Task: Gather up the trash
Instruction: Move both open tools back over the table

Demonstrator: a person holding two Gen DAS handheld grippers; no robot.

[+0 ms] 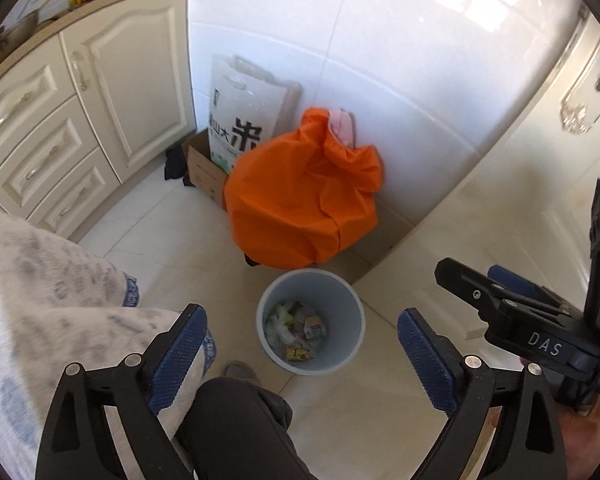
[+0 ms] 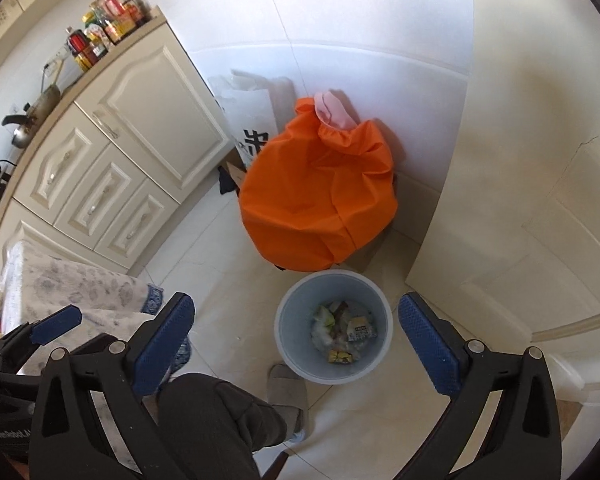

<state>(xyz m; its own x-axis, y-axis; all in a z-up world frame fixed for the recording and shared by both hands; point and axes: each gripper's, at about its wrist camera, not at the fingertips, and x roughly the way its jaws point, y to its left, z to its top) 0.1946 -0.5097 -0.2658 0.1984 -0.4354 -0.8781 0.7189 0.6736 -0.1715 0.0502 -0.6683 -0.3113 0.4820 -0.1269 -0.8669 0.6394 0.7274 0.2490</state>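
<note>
A pale blue waste bin [image 1: 342,344] stands on the tiled floor and holds several crumpled wrappers [image 1: 298,326]; it also shows in the right wrist view [image 2: 296,328] with the wrappers [image 2: 346,334] inside. My left gripper [image 1: 302,328] is open and empty, held high above the bin. My right gripper [image 2: 296,322] is open and empty too, also above the bin. The right gripper shows at the right edge of the left wrist view [image 1: 500,292], and the left gripper at the lower left of the right wrist view [image 2: 56,328].
A full orange bag [image 1: 304,196] leans on the white wall behind the bin, beside a rice sack [image 1: 240,120] and a cardboard box [image 1: 204,168]. Cream cabinets [image 1: 80,120] run along the left. A cloth-covered table [image 1: 40,300], the person's leg [image 1: 236,428] and slipper [image 2: 288,392] are near.
</note>
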